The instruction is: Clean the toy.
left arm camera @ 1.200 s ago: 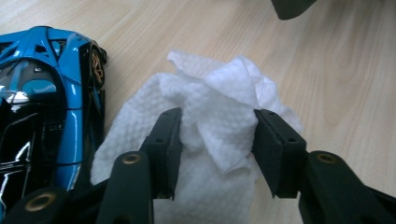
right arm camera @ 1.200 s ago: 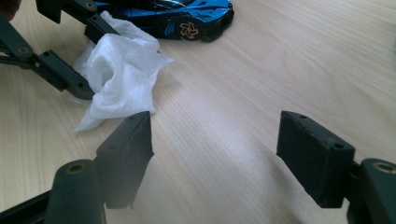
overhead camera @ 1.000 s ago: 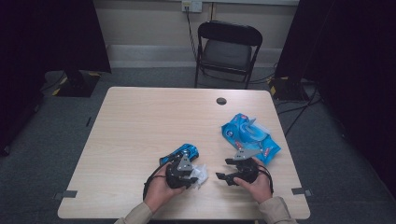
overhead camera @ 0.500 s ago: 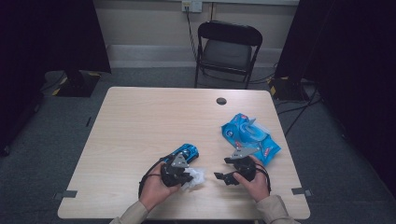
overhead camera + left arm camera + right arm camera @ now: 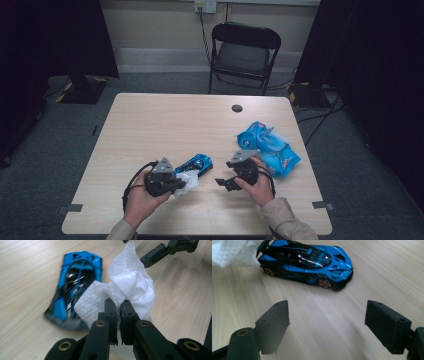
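A blue and black toy car (image 5: 196,163) sits on the table near its front edge. My left gripper (image 5: 181,186) is just left of the car, shut on a crumpled white wipe (image 5: 188,178). In the left gripper view the jaws (image 5: 118,303) pinch the wipe (image 5: 130,282), with the car (image 5: 75,285) lying beyond it. My right gripper (image 5: 223,184) is right of the car, and its jaws have just been opening with nothing between them. In the right gripper view the open jaws (image 5: 327,315) face the side of the car (image 5: 309,261), and the wipe (image 5: 232,251) is at the top left.
A blue pack of wipes (image 5: 270,147) lies on the wooden table (image 5: 165,125) beyond the right hand. A small black disc (image 5: 237,108) sits near the far edge. A black folding chair (image 5: 243,50) stands behind the table.
The left hand has drawn back to the left with the wipe, away from the car. The right hand has shifted left, closer to the car.
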The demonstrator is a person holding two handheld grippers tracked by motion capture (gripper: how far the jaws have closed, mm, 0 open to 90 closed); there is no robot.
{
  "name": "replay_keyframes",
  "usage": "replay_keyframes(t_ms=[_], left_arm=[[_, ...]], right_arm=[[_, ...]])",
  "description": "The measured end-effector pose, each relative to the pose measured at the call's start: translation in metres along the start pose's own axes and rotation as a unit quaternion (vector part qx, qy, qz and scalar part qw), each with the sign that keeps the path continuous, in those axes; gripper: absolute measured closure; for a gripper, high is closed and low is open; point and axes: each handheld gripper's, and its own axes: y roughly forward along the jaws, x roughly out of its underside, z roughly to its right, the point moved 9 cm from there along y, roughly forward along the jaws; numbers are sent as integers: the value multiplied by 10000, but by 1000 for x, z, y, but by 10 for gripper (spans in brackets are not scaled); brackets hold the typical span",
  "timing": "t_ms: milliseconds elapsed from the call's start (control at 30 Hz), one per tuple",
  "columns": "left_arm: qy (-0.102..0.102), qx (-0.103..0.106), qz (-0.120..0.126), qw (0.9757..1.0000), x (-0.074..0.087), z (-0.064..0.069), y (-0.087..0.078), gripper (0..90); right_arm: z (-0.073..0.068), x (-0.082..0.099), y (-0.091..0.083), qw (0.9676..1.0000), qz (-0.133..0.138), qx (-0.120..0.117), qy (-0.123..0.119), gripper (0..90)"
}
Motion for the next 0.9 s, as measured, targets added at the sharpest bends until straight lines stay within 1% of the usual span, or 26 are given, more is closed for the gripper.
replay_keyframes(t_ms=[33, 67, 133, 167, 200, 233, 267, 300, 333, 367, 400, 500, 533, 600, 667, 733, 800, 867, 900], left_arm=[[0, 0, 0, 10000, 0, 0, 0, 859], [-52, -53, -8, 10000, 4, -3, -4, 860], [-166, -142, -19, 9998, 12, -9, -13, 860], [-166, -142, -19, 9998, 12, -9, -13, 860], [-207, -189, -24, 9996, 17, -13, -19, 859], [-207, -189, -24, 9996, 17, -13, -19, 860], [-267, -214, -38, 9994, 21, -15, -22, 860], [-303, -240, -48, 9992, 24, -17, -24, 859], [-377, -305, -46, 9988, 29, -22, -26, 860], [-444, -330, -68, 9984, 33, -24, -27, 859], [-453, -367, -101, 9982, 36, -27, -29, 860], [-580, -443, -130, 9972, 43, -33, -31, 859], [-618, -429, -144, 9971, 45, -34, -31, 860], [-638, -456, -164, 9968, 48, -37, -32, 860], [-660, -454, -179, 9966, 49, -37, -32, 859], [-713, -488, -188, 9961, 51, -41, -31, 859], [-714, -492, -194, 9960, 52, -42, -31, 859], [-739, -485, -224, 9958, 54, -43, -30, 859], [-739, -485, -224, 9958, 54, -43, -30, 859]], right_arm=[[0, 0, 0, 10000, 0, 0, 0, 187], [-3, -8, 7, 10000, -12, -49, -71, 182], [-6, -15, 12, 9999, -19, -43, -148, 181], [-6, -15, 12, 9999, -19, -43, -148, 181], [-8, -23, 19, 9997, -6, -71, -240, 181], [-9, -26, 20, 9997, -4, -79, -243, 181], [-9, -26, 20, 9997, -4, -79, -243, 181], [-10, -31, 24, 9996, -3, -116, -251, 179], [-10, -37, 29, 9995, -16, -100, -297, 177], [-11, -39, 32, 9995, -23, -113, -308, 177], [-12, -42, 34, 9994, -24, -145, -310, 177], [-17, -50, 44, 9993, -17, -223, -306, 177], [-18, -52, 47, 9992, -30, -230, -312, 177], [-22, -56, 54, 9989, -65, -235, -402, 169], [-23, -57, 57, 9988, -91, -249, -407, 165], [-25, -61, 65, 9989, -115, -229, -405, 163], [-26, -61, 66, 9988, -126, -222, -408, 163], [-28, -58, 69, 9983, -241, -251, -470, 156], [-28, -58, 69, 9983, -241, -251, -470, 156]])
